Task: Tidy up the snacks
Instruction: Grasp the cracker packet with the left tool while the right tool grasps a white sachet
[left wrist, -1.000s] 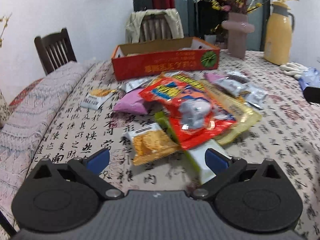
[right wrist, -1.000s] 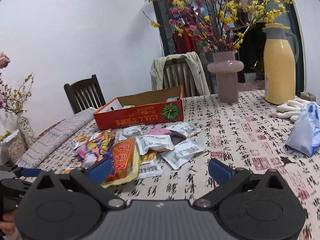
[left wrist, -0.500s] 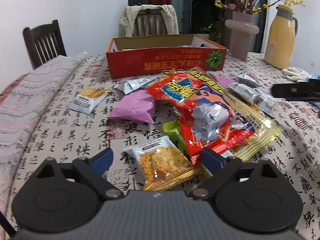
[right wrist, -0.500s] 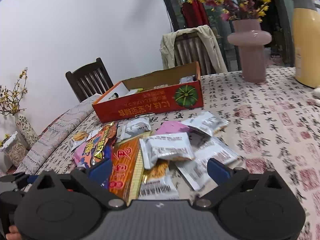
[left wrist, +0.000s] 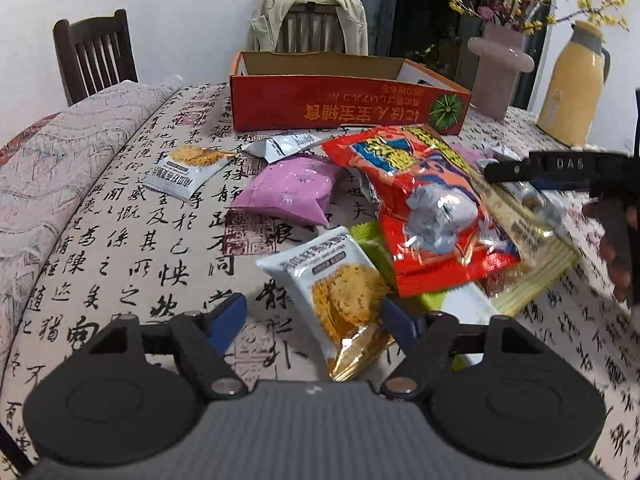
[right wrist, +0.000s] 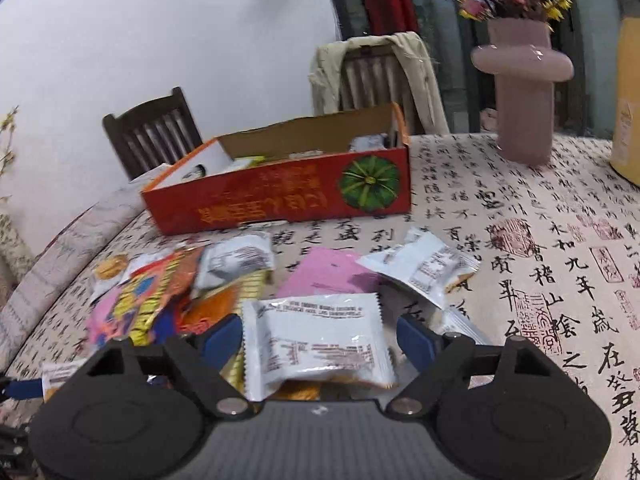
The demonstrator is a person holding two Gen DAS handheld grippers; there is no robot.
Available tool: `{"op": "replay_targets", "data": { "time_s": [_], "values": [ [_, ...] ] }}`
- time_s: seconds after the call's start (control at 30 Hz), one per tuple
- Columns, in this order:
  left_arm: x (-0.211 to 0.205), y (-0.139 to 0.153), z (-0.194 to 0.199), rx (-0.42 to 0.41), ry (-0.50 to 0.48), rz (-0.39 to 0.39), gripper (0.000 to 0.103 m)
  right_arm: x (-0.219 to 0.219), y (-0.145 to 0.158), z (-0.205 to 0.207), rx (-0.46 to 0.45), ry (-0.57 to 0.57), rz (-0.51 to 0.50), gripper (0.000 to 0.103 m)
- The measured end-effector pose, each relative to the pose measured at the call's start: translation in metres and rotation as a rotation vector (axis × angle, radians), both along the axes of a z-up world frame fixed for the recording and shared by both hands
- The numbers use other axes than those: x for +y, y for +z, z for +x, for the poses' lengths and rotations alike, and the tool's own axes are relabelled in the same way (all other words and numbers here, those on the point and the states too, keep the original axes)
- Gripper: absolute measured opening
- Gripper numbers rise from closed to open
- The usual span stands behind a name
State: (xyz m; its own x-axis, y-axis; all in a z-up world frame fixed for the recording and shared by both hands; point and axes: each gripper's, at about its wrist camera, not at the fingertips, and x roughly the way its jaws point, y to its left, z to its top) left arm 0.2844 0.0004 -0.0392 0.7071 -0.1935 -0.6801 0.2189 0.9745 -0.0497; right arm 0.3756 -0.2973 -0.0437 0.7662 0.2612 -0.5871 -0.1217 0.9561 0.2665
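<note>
Red box (right wrist: 280, 200) at table's far edge, bare tablecloth (right wrist: 540, 280) right

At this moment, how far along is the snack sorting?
Early. A few packets already lie inside the red box. In hand: both grippers' jaws have been closing, the left gripper around a cracker packet, the right gripper around a white packet, neither visibly clamped. Left: the big red bag, purple pouch and other packets on the table.

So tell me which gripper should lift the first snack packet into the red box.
Probably right. The right gripper, jaws just closing, squarely straddles a white packet. The left gripper frames only its cracker packet's corner. The red box lies straight ahead.
</note>
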Motion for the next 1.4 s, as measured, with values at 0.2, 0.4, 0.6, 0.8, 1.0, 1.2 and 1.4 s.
{"op": "replay_targets", "data": {
  "time_s": [0.2,0.4,0.6,0.8,1.0,1.2,1.4],
  "values": [
    [-0.001,0.002,0.016,-0.015,0.044,-0.040,0.025,-0.009,-0.008,0.001,0.028,-0.031,-0.004,0.021],
    [-0.002,0.007,0.016,-0.049,0.023,-0.066,0.014,-0.016,0.004,-0.025,-0.036,-0.084,-0.049,0.021],
    [0.003,0.011,0.005,-0.042,0.049,-0.066,0.013,-0.025,0.017,-0.071,-0.072,-0.089,-0.082,0.022],
    [0.020,0.027,-0.020,-0.057,0.074,-0.072,0.013,-0.024,0.019,-0.113,-0.021,0.052,-0.079,0.022],
    [0.029,0.020,-0.040,0.070,0.060,-0.141,0.013,-0.013,0.004,-0.136,0.099,0.299,-0.022,0.023],
    [0.017,0.018,-0.042,0.071,0.027,-0.079,0.015,-0.011,0.000,-0.145,0.065,0.276,-0.043,0.044],
    [0.015,0.026,-0.058,0.001,0.052,-0.072,0.092,-0.010,0.004,-0.158,0.052,0.149,-0.180,0.090]
  ]
}}
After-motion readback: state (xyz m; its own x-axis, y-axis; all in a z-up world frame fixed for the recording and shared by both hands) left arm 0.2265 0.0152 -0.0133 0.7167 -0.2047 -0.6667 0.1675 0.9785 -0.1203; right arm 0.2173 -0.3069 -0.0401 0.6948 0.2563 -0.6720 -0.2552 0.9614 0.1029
